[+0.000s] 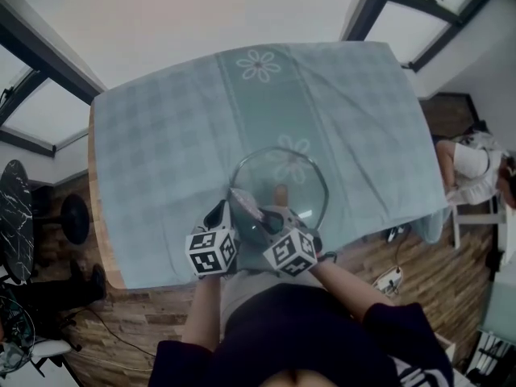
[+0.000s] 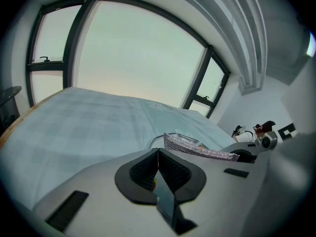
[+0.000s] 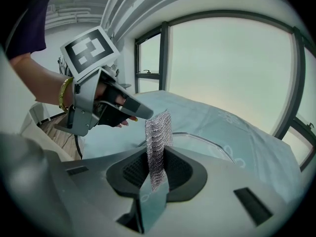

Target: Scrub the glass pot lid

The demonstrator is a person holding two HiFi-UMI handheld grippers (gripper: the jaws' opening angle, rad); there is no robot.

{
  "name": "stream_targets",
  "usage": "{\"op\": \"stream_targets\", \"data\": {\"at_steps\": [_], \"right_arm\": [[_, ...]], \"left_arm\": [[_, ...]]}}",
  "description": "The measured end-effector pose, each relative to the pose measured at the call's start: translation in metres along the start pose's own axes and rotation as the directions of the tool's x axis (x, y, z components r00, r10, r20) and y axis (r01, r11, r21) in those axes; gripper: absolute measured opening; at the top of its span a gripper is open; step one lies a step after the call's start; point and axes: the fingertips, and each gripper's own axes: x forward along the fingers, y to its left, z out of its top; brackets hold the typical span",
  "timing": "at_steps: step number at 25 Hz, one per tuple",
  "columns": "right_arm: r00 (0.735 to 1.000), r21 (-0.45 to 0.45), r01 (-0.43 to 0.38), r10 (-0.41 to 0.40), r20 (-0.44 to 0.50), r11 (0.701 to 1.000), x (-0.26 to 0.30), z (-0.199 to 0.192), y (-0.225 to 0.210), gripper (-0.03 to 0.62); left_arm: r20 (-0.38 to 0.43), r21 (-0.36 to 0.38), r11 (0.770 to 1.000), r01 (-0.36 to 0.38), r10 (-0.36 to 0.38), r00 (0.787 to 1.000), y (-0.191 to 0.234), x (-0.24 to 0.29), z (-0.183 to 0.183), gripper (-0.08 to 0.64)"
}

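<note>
A round clear glass pot lid [image 1: 278,185] lies flat on a table [image 1: 93,208]. The table has a light blue checked cloth with white flowers [image 1: 161,135] on it. The lid is in the middle of the table, close to the edge where the person stands. It has a small brown knob [image 1: 280,194] in its middle.

The person holds two grippers side by side over the near rim of the lid. The left gripper [image 2: 158,152] is closed all the way, and there is nothing in it. Its tip points at the near side of the lid. I cannot tell if it touches the glass.

The right gripper [image 3: 158,157] is closed too, and it pinches a strip of shiny silver scrub mesh [image 3: 159,130]. The mesh sticks up out of the jaws, just beside the tip of the left gripper. I cannot tell if the mesh touches the lid.

The hand [image 3: 106,95] on the left gripper has a gold bracelet [image 3: 63,96] on its wrist.

Past the right end of the table, a person in white [image 1: 476,166] sits on the wooden floor [image 1: 379,252] side.
</note>
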Motion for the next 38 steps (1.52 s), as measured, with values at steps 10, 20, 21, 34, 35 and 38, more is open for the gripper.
{"op": "stream_targets", "data": {"at_steps": [10, 20, 21, 34, 35, 38], "right_arm": [[0.996, -0.043, -0.085, 0.085, -0.016, 0.995, -0.013, -0.015, 0.02, 0.078], [0.986, -0.042, -0.164, 0.162, -0.043, 0.986, -0.023, -0.035, 0.028, 0.078], [0.985, -0.043, -0.17, 0.168, -0.045, 0.984, -0.024, -0.036, 0.029, 0.078], [0.972, 0.026, -0.232, 0.233, -0.038, 0.972, -0.054, -0.048, 0.027, 0.078], [0.973, 0.04, -0.229, 0.23, -0.034, 0.973, -0.057, -0.049, 0.025, 0.078], [0.976, 0.079, -0.214, 0.217, -0.019, 0.973, -0.066, -0.05, 0.016, 0.078]], "left_arm": [[0.011, -0.05, 0.997, -0.055, 0.055, 0.998, -0.015, -0.018, -0.019, 0.003], [0.014, -0.085, 0.991, -0.101, 0.102, 0.995, -0.024, -0.028, -0.029, 0.003], [0.013, -0.087, 0.991, -0.103, 0.104, 0.994, -0.026, -0.028, -0.031, 0.003], [-0.001, -0.074, 0.992, -0.098, 0.098, 0.995, -0.045, -0.025, -0.035, 0.003], [-0.001, -0.07, 0.993, -0.096, 0.096, 0.995, -0.047, -0.024, -0.034, 0.003], [-0.002, -0.058, 0.995, -0.086, 0.086, 0.996, -0.051, -0.021, -0.032, 0.003]]}}
